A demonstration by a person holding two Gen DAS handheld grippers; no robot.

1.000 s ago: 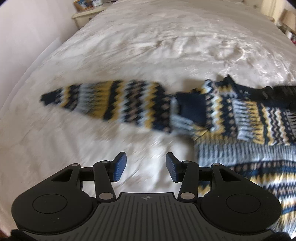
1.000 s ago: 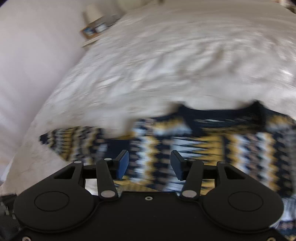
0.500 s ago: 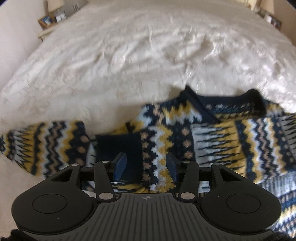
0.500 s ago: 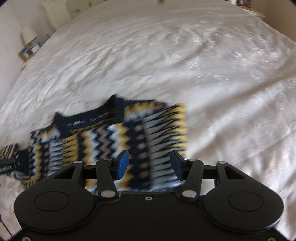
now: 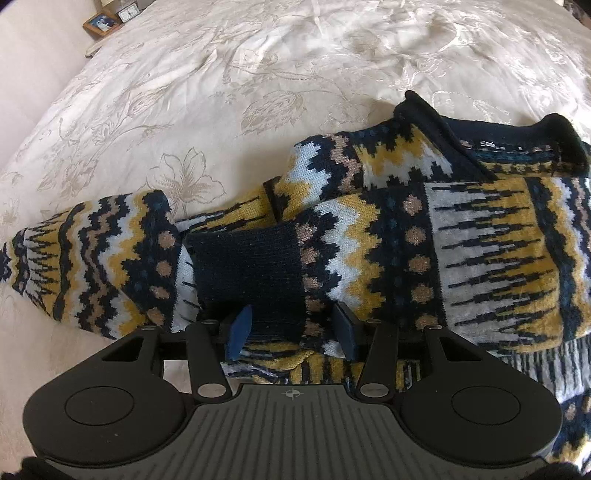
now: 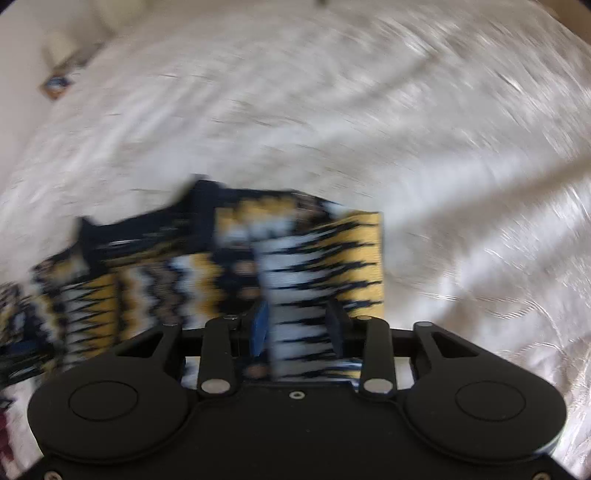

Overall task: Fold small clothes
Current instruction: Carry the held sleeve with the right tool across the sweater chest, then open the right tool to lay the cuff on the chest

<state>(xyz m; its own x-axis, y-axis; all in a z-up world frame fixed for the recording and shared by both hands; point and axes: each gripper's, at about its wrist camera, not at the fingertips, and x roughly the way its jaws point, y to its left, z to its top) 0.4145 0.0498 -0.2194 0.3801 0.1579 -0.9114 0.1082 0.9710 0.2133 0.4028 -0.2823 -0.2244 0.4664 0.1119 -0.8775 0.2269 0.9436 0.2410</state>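
Note:
A small knitted sweater [image 5: 461,236] in navy, yellow, white and tan zigzags lies on the bed. One sleeve is folded across its chest, and the navy cuff [image 5: 251,273] lies right in front of my left gripper [image 5: 291,332]. The left gripper is open, its jaws either side of the cuff's lower edge. The other sleeve [image 5: 92,262] stretches out to the left. In the blurred right wrist view the sweater [image 6: 229,269] lies left of centre. My right gripper [image 6: 297,328] is open low over its right edge.
The bed is covered by a cream bedspread with a floral pattern [image 5: 229,92]. A nightstand with a framed photo [image 5: 101,24] and a small clock stands at the far left. A dark red item [image 6: 5,446] shows at the right wrist view's bottom left edge.
Both grippers have dropped closer to the sweater. The left one moved right from the outstretched sleeve to the folded cuff. The right one swung to the sweater's right edge. Both stay open.

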